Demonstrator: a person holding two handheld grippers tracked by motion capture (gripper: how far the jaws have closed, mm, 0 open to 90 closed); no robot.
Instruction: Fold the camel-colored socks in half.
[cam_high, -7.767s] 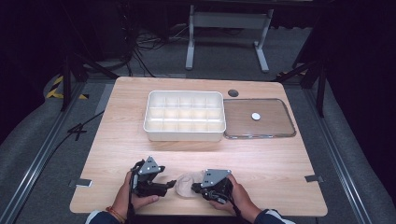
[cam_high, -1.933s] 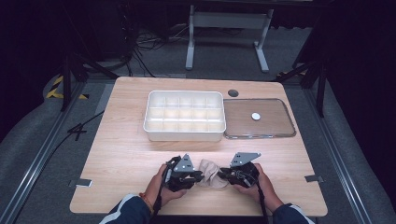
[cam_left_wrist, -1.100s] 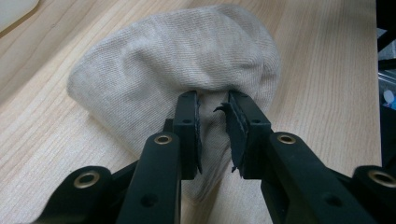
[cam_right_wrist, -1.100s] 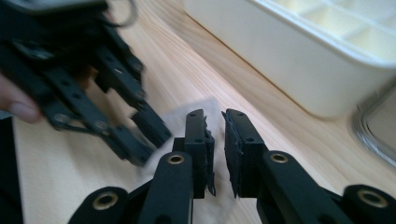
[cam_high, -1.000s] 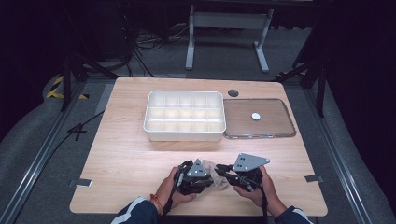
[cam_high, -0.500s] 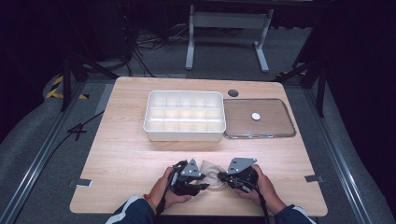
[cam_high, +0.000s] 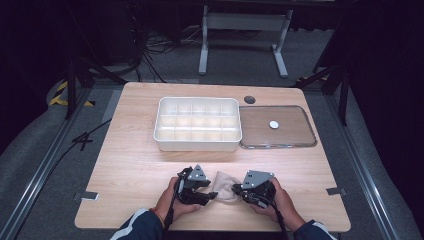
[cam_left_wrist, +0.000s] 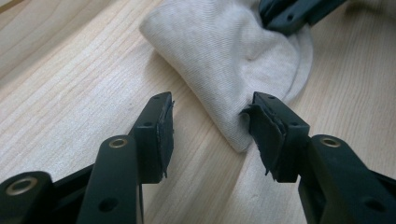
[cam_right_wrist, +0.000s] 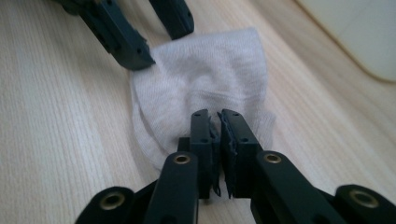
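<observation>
The right gripper (cam_right_wrist: 215, 128) clamps the sock (cam_right_wrist: 210, 84); the left gripper (cam_left_wrist: 210, 123) view shows spread jaws beside it.

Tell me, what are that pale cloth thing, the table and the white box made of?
The cloth looks like soft knitted fabric, probably cotton: fine ribs and limp folds show. The table has a matte light wood look, with grain lines, possibly laminate. The compartment box seems smooth white plastic, judging by its even, moulded walls.

Black two-jaw left tool (cam_left_wrist: 210, 135), brass screws, grey three-cornered plates, dark blue sleeves (cam_high: 140, 227)
</observation>
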